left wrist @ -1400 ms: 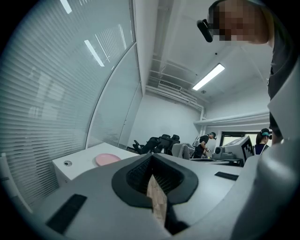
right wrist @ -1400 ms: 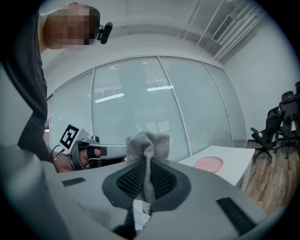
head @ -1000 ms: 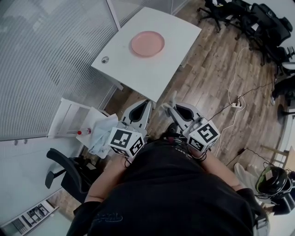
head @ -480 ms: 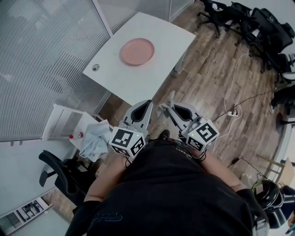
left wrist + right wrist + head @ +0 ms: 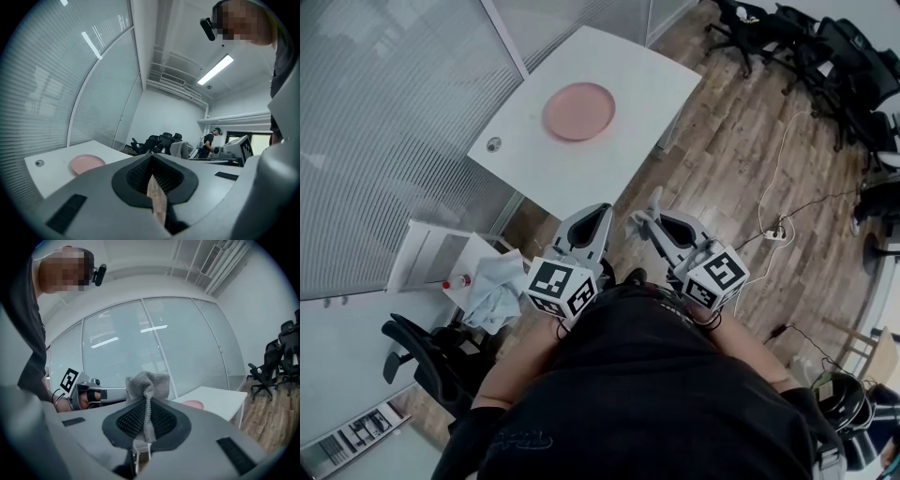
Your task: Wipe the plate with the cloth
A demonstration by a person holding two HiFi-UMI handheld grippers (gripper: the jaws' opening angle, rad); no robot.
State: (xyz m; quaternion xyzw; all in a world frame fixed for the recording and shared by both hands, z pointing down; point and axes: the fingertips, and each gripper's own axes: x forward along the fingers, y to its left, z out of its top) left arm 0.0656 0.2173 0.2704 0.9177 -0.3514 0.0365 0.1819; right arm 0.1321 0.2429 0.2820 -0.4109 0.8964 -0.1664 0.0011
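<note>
A pink plate (image 5: 579, 111) lies on the white table (image 5: 609, 159) ahead of me; it shows small in the left gripper view (image 5: 87, 162) and just past the jaws in the right gripper view (image 5: 192, 403). My right gripper (image 5: 651, 212) is shut on a grey knitted cloth (image 5: 147, 385), which bunches up above the jaws (image 5: 639, 223). Beside it my left gripper (image 5: 600, 210) is shut with nothing in it (image 5: 153, 165). Both are held level over the wooden floor, short of the table's near edge.
A glass partition (image 5: 384, 141) runs along the left. A low white cabinet (image 5: 441, 248) carries a pale rag (image 5: 492, 286) and a small bottle. A black chair (image 5: 431, 352) stands beside me, more office chairs (image 5: 825, 47) at the back right. A cable and power strip (image 5: 778, 225) lie on the floor.
The table and plate have shifted left and lower in the head view as I stepped towards them. Both grippers keep their pose, the right one still holding the cloth.
</note>
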